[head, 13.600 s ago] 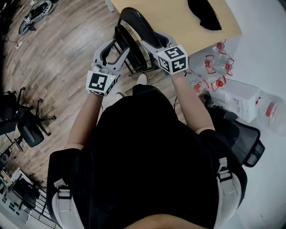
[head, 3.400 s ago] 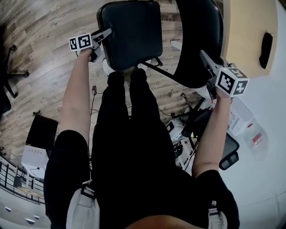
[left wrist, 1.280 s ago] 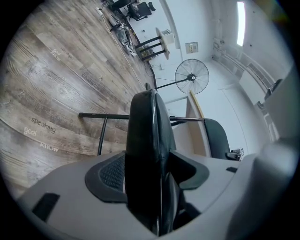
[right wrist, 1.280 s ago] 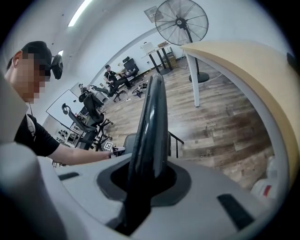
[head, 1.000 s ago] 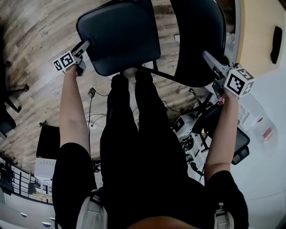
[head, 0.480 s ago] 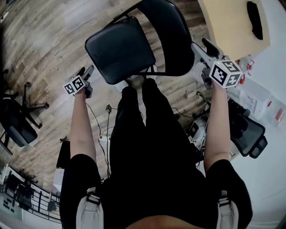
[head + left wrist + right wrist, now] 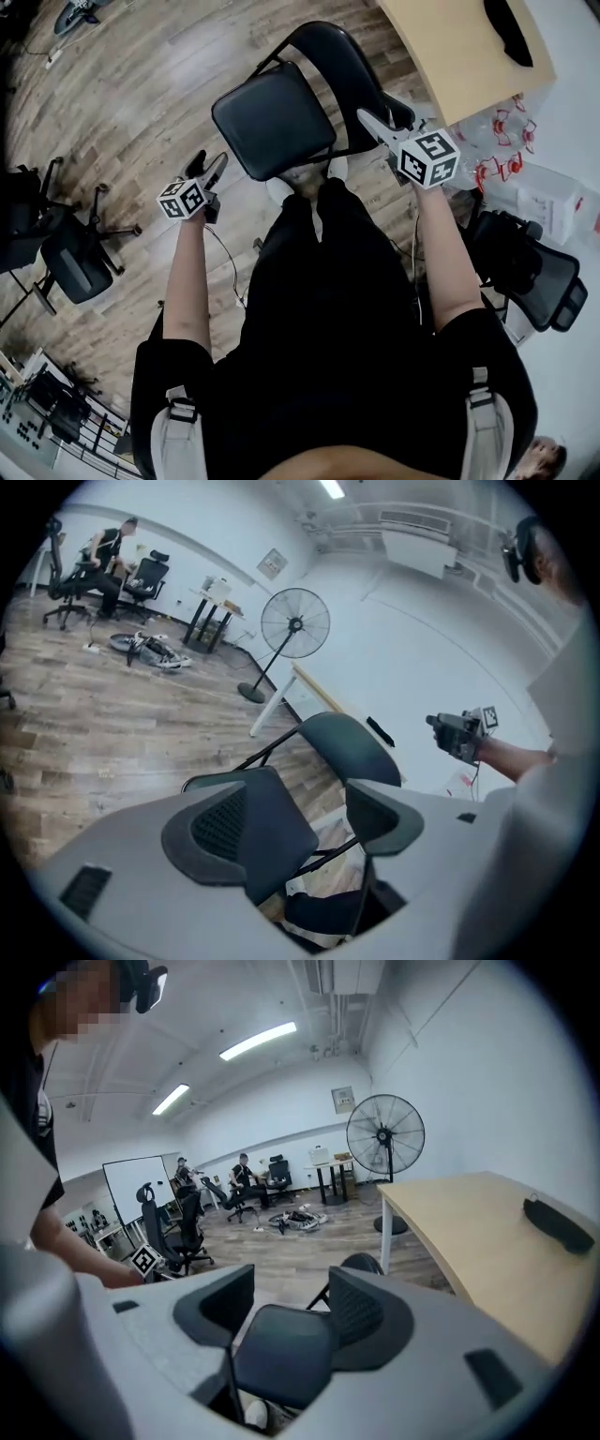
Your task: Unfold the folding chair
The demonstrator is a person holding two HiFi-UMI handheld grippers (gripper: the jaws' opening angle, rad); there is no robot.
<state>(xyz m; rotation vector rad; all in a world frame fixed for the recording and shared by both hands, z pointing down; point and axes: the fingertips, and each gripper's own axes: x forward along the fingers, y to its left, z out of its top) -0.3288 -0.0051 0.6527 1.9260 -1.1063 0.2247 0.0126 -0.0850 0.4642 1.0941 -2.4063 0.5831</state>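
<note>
The black folding chair stands unfolded on the wood floor, with its seat [image 7: 274,120] flat and its backrest [image 7: 342,66] behind it. My left gripper [image 7: 211,161] hangs open and empty to the left of the seat, clear of it. My right gripper [image 7: 370,120] is open beside the backrest's right edge and holds nothing; its jaws have just been opening, then eased in slightly. In the left gripper view the seat [image 7: 272,808] shows beyond the spread jaws of the left gripper [image 7: 305,822]. In the right gripper view the seat [image 7: 281,1354] lies below the empty right gripper [image 7: 286,1307].
A wooden desk [image 7: 450,47] with a black object [image 7: 511,28] stands behind the chair. Water bottles [image 7: 497,150] and an office chair [image 7: 530,272] crowd the right. More office chairs [image 7: 66,253] are at the left. A standing fan [image 7: 384,1133] stands by the desk.
Both grippers have come off the chair and risen towards the person. The left left the seat's edge, the right left the backrest. The chair stands alone, unfolded.
</note>
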